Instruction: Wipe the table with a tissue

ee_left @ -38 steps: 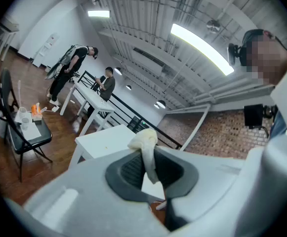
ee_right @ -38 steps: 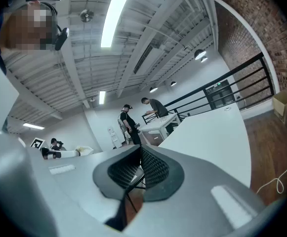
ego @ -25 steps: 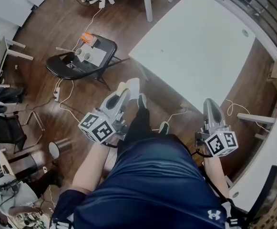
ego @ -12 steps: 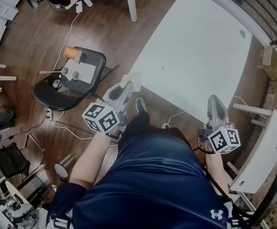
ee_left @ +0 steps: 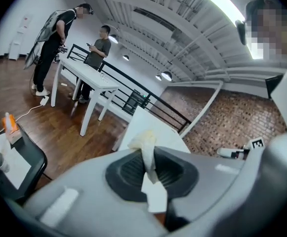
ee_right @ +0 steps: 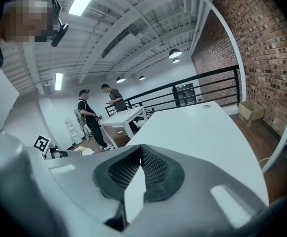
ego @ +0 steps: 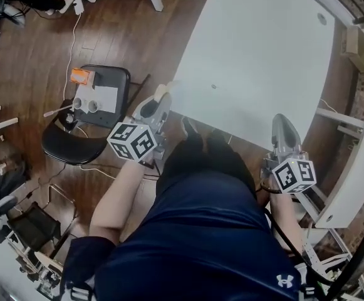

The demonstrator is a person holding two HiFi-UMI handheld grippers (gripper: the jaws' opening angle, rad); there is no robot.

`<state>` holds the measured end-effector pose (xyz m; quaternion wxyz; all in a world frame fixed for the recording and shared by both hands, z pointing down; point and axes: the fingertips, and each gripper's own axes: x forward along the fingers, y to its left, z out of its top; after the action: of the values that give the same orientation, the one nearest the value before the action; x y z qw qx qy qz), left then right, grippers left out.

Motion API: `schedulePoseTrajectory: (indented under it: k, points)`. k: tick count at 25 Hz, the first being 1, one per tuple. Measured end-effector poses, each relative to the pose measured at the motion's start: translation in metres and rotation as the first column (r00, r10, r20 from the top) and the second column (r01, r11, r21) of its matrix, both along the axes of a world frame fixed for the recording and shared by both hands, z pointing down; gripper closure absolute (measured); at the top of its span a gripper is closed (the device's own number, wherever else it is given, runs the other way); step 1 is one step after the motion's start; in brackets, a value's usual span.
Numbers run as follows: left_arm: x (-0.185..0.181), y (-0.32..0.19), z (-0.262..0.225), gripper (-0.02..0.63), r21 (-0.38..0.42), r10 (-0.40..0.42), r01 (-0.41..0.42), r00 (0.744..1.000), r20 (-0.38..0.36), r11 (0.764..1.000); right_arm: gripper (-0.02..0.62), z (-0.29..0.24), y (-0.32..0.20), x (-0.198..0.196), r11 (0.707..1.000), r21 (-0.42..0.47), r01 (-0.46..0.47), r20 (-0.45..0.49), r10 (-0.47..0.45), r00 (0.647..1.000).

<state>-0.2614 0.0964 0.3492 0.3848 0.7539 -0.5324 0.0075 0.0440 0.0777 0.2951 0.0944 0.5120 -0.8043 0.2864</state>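
The left gripper is clamped on a tissue. In the left gripper view its jaws meet on the tissue, and the dark ribbed pads press a flat white strip of it between them. The strip runs lengthwise along the seam of the jaws. A soft, crumpled, cream-tinted wad sticks out past the tips, pointing away from the person toward the table.

From the head view the tissue sits at the near left corner of the table, its long axis in line with the gripper and aimed up and to the right. I cannot tell whether it touches the top.

The right gripper hangs just off the table's near edge. Its jaws are pressed together on nothing, mesh-textured pad against pad, pointing along the smooth white top.

Both grippers are smooth grey plastic, each with a cube of black-and-white square markers.

The table is a plain, matt white slab with a curved far edge. To its left, on the dark plank floor, stands a black chair carrying a sheet of paper, two small cups and an orange box.
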Motion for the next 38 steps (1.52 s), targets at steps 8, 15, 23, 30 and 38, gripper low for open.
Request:
schedulePoseTrajectory:
  k: [8,15,23,30,38]
  points:
    - [-0.001,-0.031,0.052,0.584,-0.136,0.012,0.011,0.987,0.163,0.991,0.584,0.056,-0.030,0.003,0.998,-0.067,0.023,0.005,-0.023,1.000]
    - [0.001,-0.033,0.090,0.584,-0.229,0.068,0.023,0.922,0.381,0.973,0.584,0.088,-0.027,0.014,0.992,-0.122,0.019,0.025,-0.016,1.000]
    - [0.006,-0.031,0.120,0.584,-0.303,0.116,0.025,0.891,0.439,0.953,0.584,0.098,-0.023,0.005,0.988,-0.149,0.037,0.065,-0.028,0.997]
    - [0.020,-0.032,0.127,0.586,-0.324,0.170,-0.013,0.871,0.460,0.946,0.584,0.102,-0.018,0.010,0.985,-0.168,0.039,0.092,-0.023,0.995]
    - [0.052,-0.035,0.133,0.588,-0.293,0.263,-0.120,0.815,0.516,0.948,0.584,0.104,-0.019,0.031,0.985,-0.175,0.009,0.094,0.007,0.996]
